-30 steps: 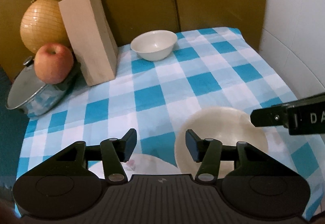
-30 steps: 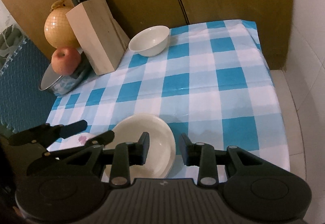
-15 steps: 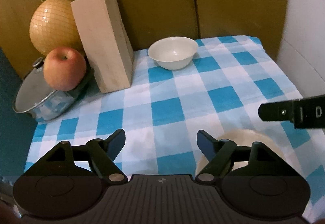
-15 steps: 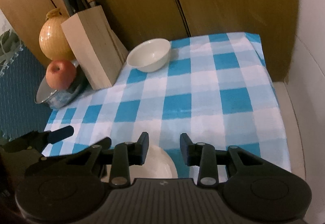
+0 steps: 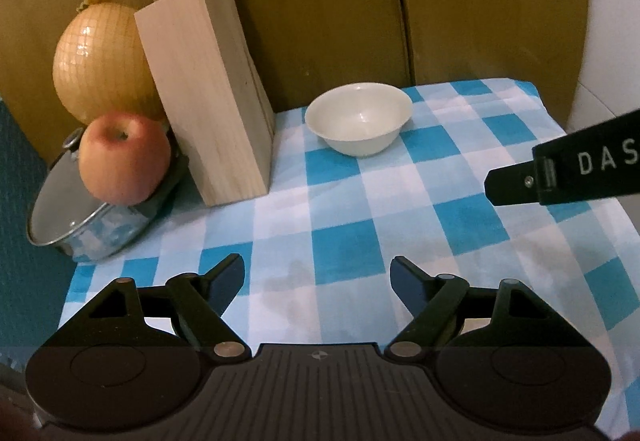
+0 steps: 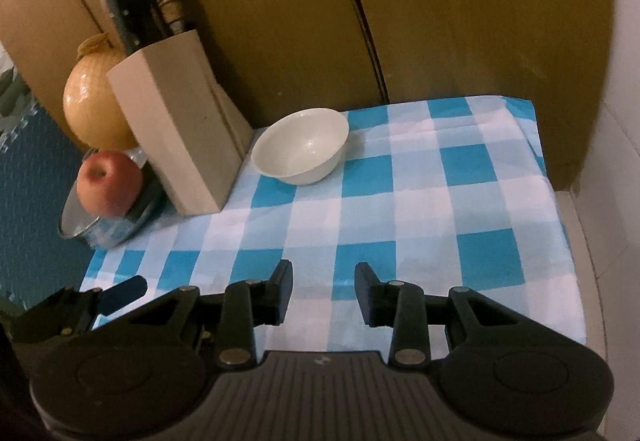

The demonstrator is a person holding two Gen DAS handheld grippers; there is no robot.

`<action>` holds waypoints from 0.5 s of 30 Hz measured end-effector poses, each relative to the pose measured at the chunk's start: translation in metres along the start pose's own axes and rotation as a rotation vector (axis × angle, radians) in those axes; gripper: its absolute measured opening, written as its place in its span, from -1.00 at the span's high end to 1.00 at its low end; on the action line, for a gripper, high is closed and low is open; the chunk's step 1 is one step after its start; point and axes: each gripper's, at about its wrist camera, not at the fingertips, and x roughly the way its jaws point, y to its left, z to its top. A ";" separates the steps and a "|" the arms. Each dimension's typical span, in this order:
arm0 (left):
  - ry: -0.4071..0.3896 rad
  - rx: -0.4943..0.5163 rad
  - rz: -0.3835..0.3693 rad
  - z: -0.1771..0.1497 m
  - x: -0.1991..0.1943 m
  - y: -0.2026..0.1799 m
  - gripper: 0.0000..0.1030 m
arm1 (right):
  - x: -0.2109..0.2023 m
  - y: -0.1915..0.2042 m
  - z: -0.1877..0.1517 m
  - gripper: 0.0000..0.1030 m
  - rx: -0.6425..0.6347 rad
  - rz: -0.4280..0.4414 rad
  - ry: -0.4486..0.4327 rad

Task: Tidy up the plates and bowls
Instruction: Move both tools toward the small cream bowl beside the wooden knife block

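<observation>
Nearest: left claw [image 5: 317,275] spread wide, empty, above checked cloth [image 5: 344,249] on the surface. Right claw [image 6: 323,287] parted, nothing held; its finger [image 5: 516,187] crossing left view's right edge. Farther back: white bowl [image 6: 300,151] upright on cloth near the rear, just beside knife block [image 6: 176,129]. Apple [image 5: 124,157] atop lidded pot [image 5: 80,225]. Behind, netted round fruit [image 5: 100,61], possibly a melon.

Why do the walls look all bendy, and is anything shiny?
Both wrist views are fisheye, so the wall panels curve and the corners go black. Left wrist view: glare spots on the netted melon and the white bowl. Right wrist view: dimmer, slightly soft, the apple blurry.
</observation>
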 end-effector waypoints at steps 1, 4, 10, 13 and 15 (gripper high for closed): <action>-0.001 0.000 0.000 0.001 0.002 0.000 -0.66 | 0.002 -0.001 0.002 0.43 0.001 -0.001 0.001; 0.000 0.001 0.010 0.005 0.009 0.000 -0.66 | 0.007 -0.002 0.005 0.43 0.004 -0.003 0.006; -0.001 -0.016 0.015 0.009 0.016 0.004 -0.66 | 0.015 -0.004 0.011 0.43 0.008 -0.010 0.009; -0.002 -0.023 0.015 0.011 0.018 0.006 -0.66 | 0.019 -0.003 0.013 0.43 0.007 -0.010 0.010; -0.001 -0.024 0.016 0.012 0.020 0.006 -0.66 | 0.020 -0.002 0.014 0.43 0.006 -0.008 0.011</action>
